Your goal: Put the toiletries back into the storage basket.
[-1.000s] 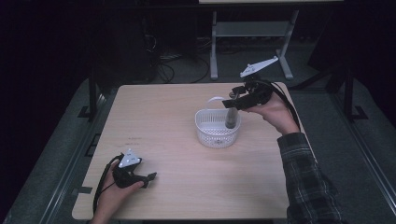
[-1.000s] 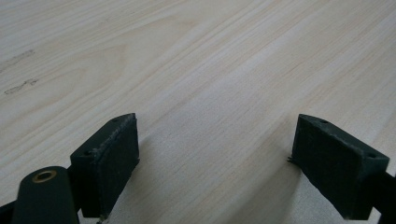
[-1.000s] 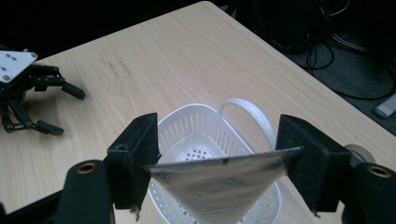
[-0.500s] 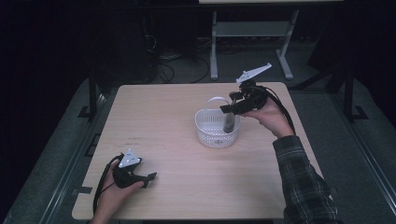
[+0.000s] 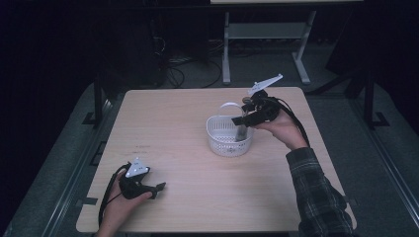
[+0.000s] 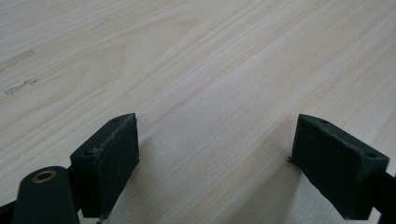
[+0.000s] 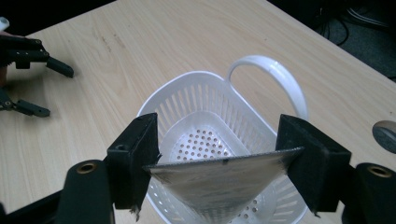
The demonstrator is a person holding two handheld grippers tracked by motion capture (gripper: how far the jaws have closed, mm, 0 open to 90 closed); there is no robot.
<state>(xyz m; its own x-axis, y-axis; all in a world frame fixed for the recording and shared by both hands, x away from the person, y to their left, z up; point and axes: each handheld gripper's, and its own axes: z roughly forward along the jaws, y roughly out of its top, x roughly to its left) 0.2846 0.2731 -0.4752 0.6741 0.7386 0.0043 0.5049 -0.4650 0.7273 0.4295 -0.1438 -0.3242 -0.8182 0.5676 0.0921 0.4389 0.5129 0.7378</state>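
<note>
right gripper (image 7: 219,168) jaws clamped on grey pouch (image 7: 219,186), held directly over white slotted basket (image 7: 205,140), pouch tapering down into it | basket mid-bench (image 5: 163,123), handle on far side | left gripper (image 5: 148,187) jaws wide, empty, resting near bench corner, well apart from basket

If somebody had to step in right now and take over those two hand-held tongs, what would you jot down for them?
Right tongs: shut on a grey pouch, held just above the white basket.
Left tongs: open, holding nothing, resting on the table near its front left corner.
Basket: middle of the table, handle folded back; nothing visible in the part of its floor that shows.
Done: pouch picked up and brought over the basket.
Probably left: lower it in and let go.
</note>
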